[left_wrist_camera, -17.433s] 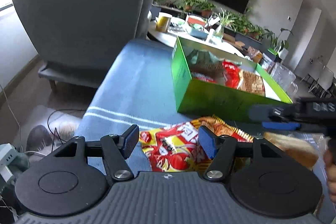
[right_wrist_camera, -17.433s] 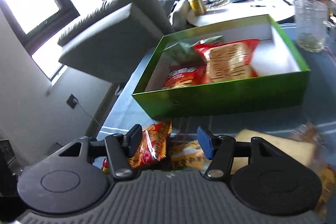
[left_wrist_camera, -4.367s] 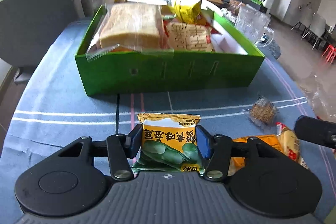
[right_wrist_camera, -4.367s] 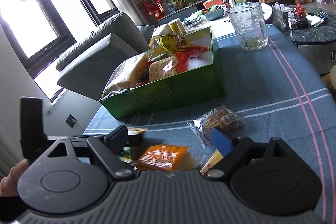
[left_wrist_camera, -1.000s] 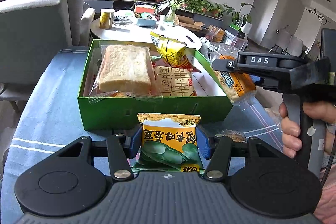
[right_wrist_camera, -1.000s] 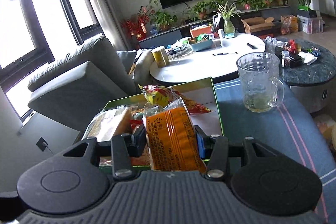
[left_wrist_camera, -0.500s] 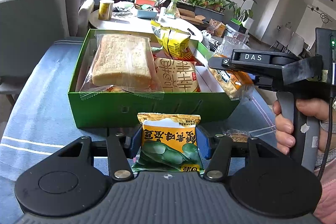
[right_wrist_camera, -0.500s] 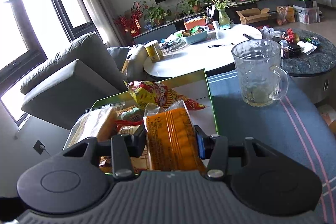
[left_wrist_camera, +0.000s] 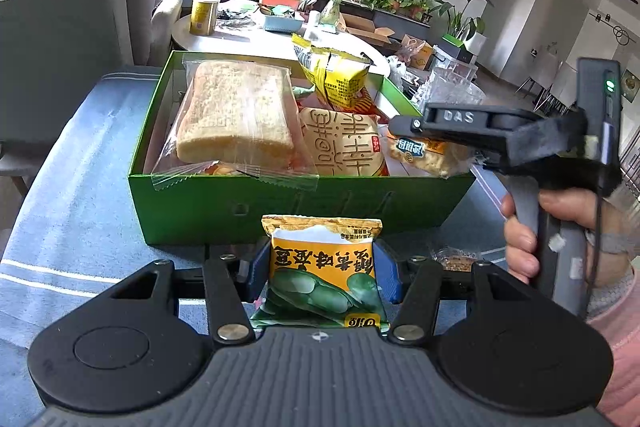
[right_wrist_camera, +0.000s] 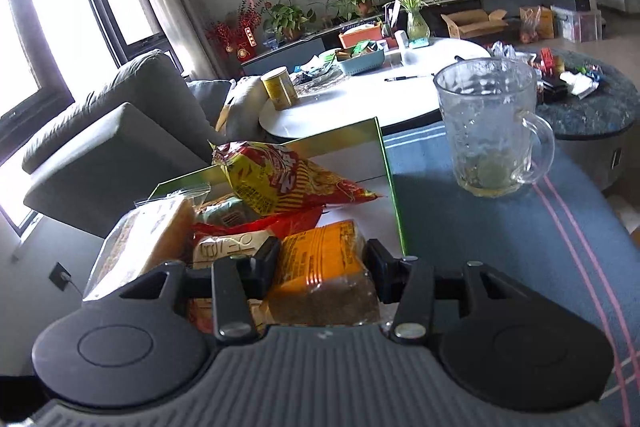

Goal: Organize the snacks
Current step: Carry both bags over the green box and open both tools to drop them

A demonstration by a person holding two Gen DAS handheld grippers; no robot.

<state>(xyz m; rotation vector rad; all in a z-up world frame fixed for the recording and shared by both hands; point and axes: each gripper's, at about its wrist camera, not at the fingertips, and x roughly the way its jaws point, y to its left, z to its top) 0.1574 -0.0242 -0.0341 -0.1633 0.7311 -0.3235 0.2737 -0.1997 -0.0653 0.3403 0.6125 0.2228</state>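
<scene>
My left gripper (left_wrist_camera: 322, 269) is shut on a yellow-green bean snack pack (left_wrist_camera: 322, 275), held just in front of the green box (left_wrist_camera: 280, 203). The box holds wrapped bread (left_wrist_camera: 236, 115), a biscuit pack (left_wrist_camera: 344, 143) and a yellow chip bag (left_wrist_camera: 336, 77). My right gripper (right_wrist_camera: 322, 269) is shut on an orange cracker pack (right_wrist_camera: 324, 267) and holds it low over the box's near right corner; the pack also shows in the left wrist view (left_wrist_camera: 424, 153), under the right gripper (left_wrist_camera: 404, 127). The chip bag (right_wrist_camera: 280, 183) and bread (right_wrist_camera: 148, 243) lie ahead of it.
A glass mug (right_wrist_camera: 492, 135) stands on the blue cloth right of the box. A small clear snack packet (left_wrist_camera: 452, 257) lies on the cloth near the box's right front. A grey sofa (left_wrist_camera: 60, 27) is at left, a white round table (right_wrist_camera: 380, 91) behind.
My right gripper has lowered the orange cracker pack towards the box's right end. My left gripper has moved slightly nearer the box with the bean pack still held.
</scene>
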